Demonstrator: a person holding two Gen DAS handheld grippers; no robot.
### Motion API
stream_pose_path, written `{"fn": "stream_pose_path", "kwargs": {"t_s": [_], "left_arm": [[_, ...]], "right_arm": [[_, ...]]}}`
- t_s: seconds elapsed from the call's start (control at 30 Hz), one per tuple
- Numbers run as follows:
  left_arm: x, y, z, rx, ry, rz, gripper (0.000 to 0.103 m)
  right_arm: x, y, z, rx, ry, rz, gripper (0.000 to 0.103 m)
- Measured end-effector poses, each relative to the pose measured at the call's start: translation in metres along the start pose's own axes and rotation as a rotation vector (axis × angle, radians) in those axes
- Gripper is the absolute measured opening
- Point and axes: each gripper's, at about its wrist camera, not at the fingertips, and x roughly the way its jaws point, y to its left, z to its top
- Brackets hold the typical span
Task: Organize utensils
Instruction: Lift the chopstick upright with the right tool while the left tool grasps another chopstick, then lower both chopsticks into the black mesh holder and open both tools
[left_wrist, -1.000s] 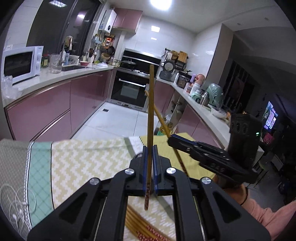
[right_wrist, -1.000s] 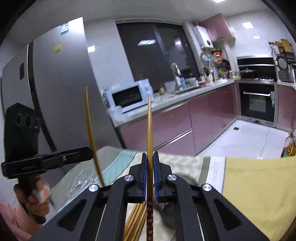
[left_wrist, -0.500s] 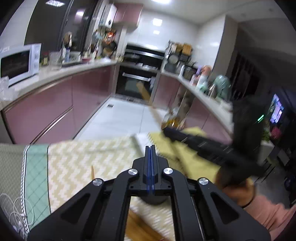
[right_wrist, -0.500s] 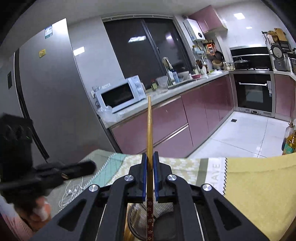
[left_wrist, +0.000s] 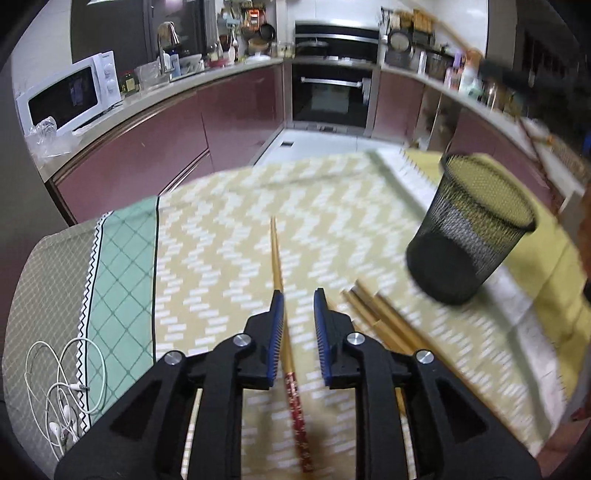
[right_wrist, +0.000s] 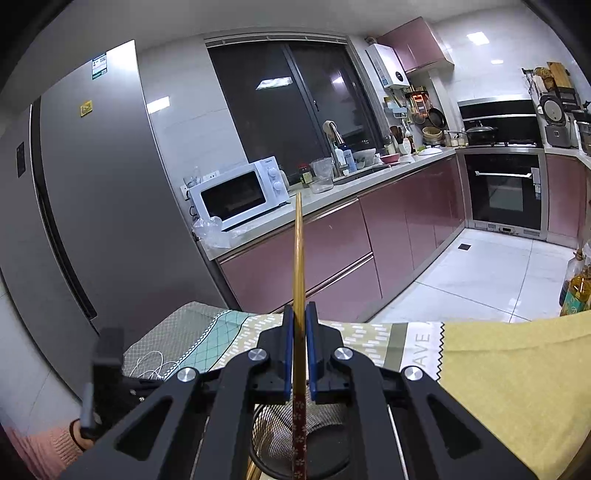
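On the tablecloth (right_wrist: 421, 341) "AVE" shows; my right gripper (right_wrist: 299, 354) clenches a red-patterned golden chopstick (right_wrist: 298, 258), left gripper (left_wrist: 298, 325) released.

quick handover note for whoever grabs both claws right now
Left claw: open, low over a wooden chopstick with a red patterned handle lying on the yellow zigzag cloth.
Right claw: shut on another red-handled wooden chopstick, held upright above the black mesh cup.
More loose chopsticks lie beside the cup.
Done: at least one chopstick seems to be in the cup.
Left: drop the held one in, then collect the rest.
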Motion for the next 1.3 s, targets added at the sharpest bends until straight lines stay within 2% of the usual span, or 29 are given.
{"fn": "stream_pose_path", "kwargs": {"t_s": [0.2,0.33,0.37,0.4,0.6,0.7,0.77,1.03,1.3], "left_arm": [[0.032,0.001,-0.003,-0.004,0.075,0.022,0.02],[0.041,0.004,0.005,-0.027,0.072,0.016,0.018],[0.042,0.005,0.007,-0.033,0.071,0.016,0.015],[0.044,0.005,0.008,-0.04,0.07,0.015,0.007],[0.042,0.005,0.018,-0.085,0.049,0.011,0.007],[0.031,0.008,0.02,-0.104,0.016,-0.014,0.007],[0.018,0.009,0.025,-0.13,-0.015,-0.058,0.007],[-0.061,0.009,0.05,-0.161,-0.209,-0.205,0.007],[-0.114,-0.002,0.053,-0.168,-0.318,-0.342,0.007]], "right_arm": [[0.007,0.006,0.013,-0.033,-0.027,-0.005,0.006],[0.02,0.008,0.016,-0.064,-0.039,-0.039,0.006],[0.023,0.008,0.016,-0.07,-0.042,-0.05,0.006],[0.027,0.008,0.015,-0.079,-0.043,-0.067,0.006],[0.043,0.004,0.002,-0.099,-0.017,-0.115,0.006],[0.042,0.001,-0.005,-0.094,-0.008,-0.121,0.006],[0.039,-0.002,-0.011,-0.093,-0.002,-0.124,0.006],[0.026,-0.009,-0.018,-0.058,0.057,-0.099,0.006],[0.016,-0.007,-0.014,-0.042,0.121,-0.063,0.008]]}}
